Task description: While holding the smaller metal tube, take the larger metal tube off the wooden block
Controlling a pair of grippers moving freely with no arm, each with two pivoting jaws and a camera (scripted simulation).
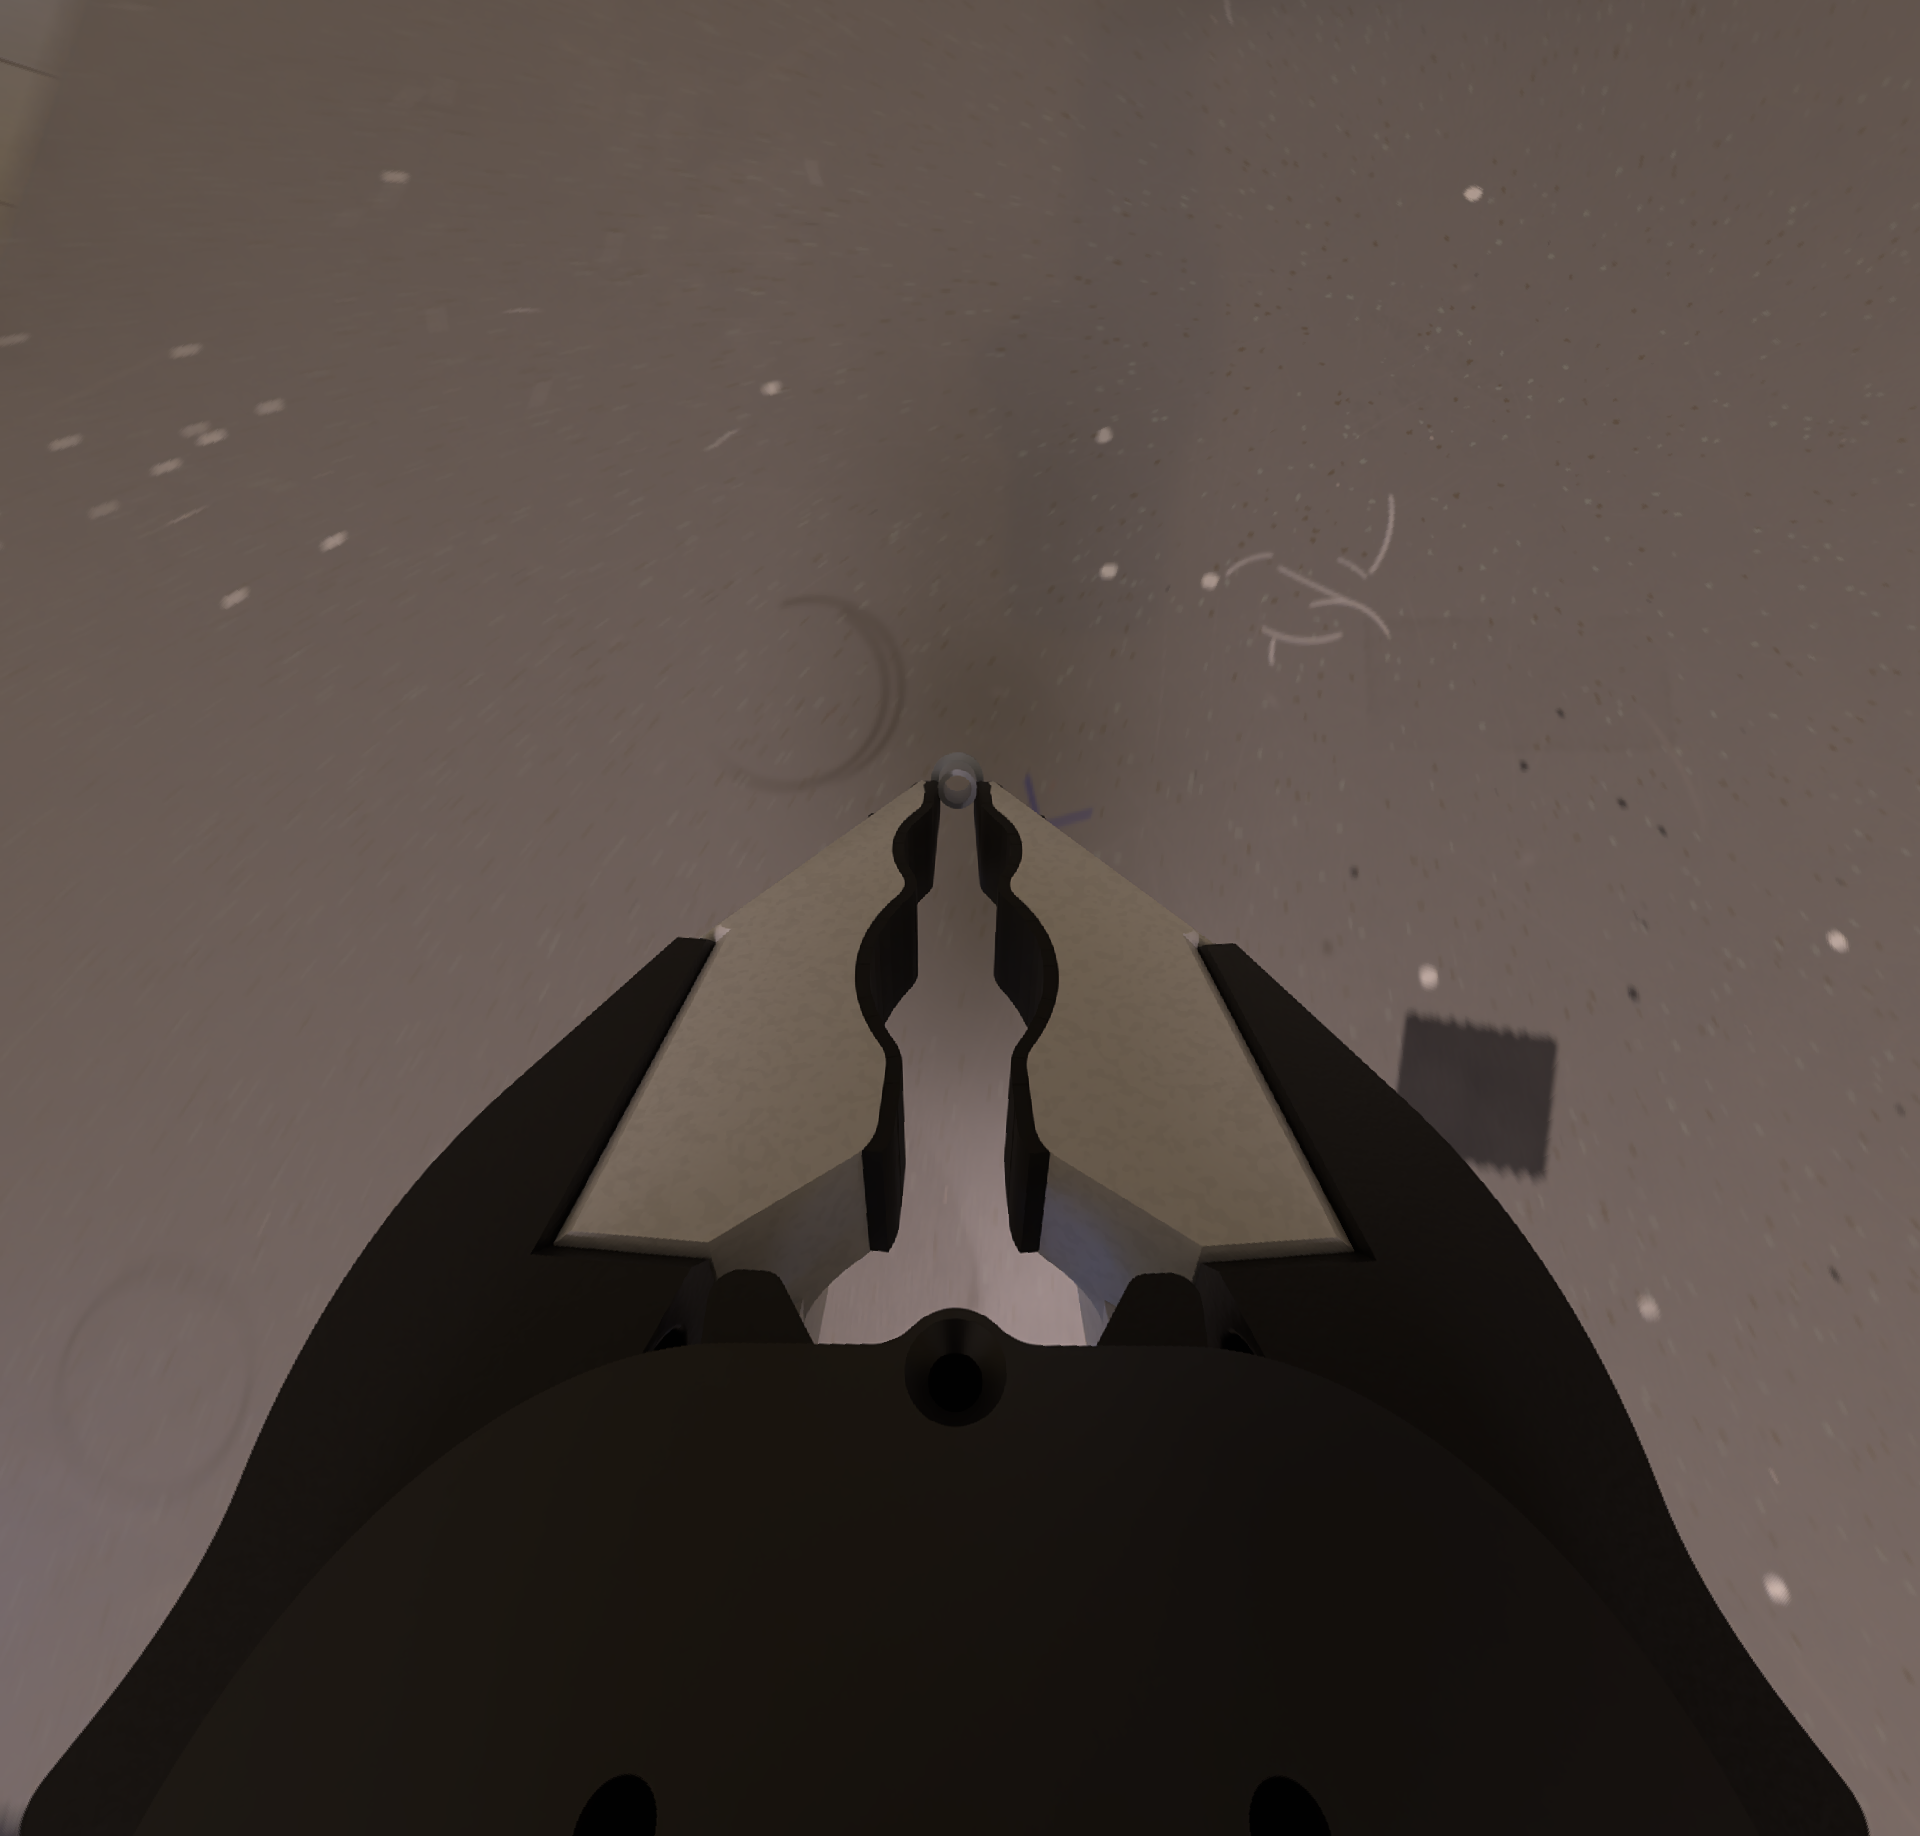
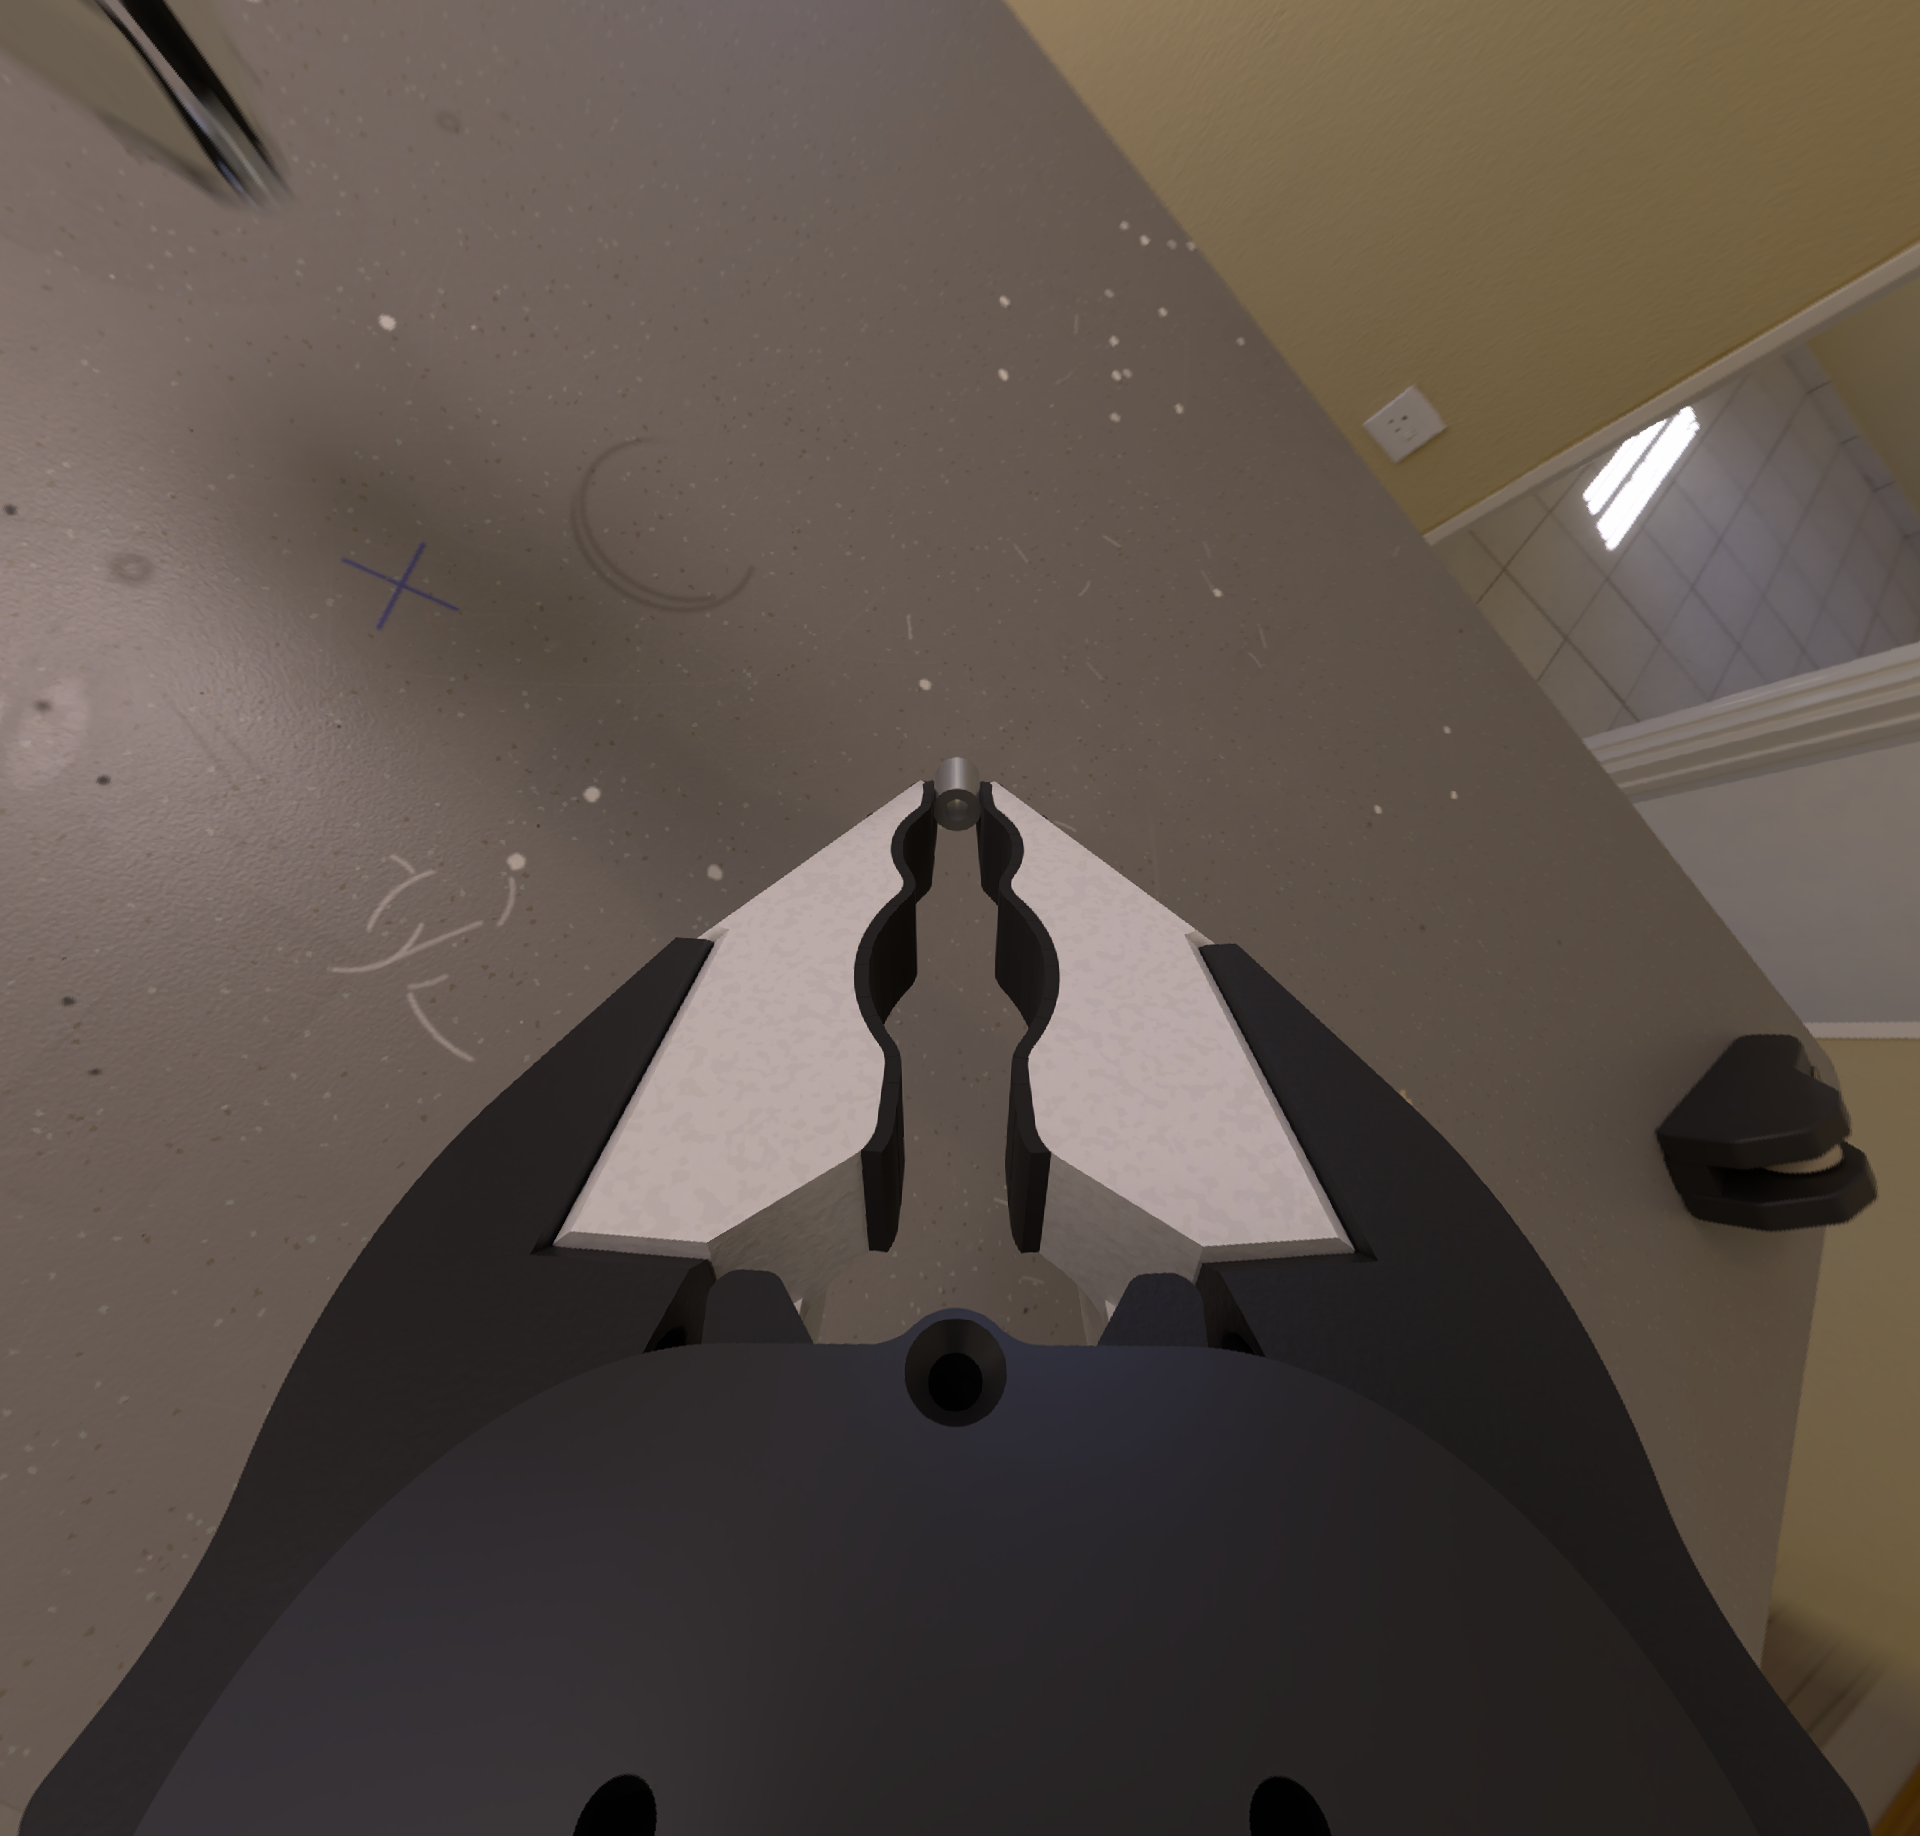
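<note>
In the left wrist view my left gripper (image 1: 956,807) is shut on a thin, pale metal tube (image 1: 955,780), seen end-on at the very fingertips, above the grey speckled table (image 1: 520,436). In the right wrist view my right gripper (image 2: 957,818) is shut on a slightly thicker grey metal tube (image 2: 957,778) with an open, hollow end, held at the fingertips above the table (image 2: 831,228). The wooden block shows in neither view.
A blurred pale and black shape (image 2: 156,51) sits at the right view's top left. A black clamp-like object (image 2: 1766,1132) sits at the table's right edge, with a yellow wall (image 2: 1455,124) beyond. A blue cross (image 2: 400,586) and a dark square patch (image 1: 1475,1106) mark the tabletop.
</note>
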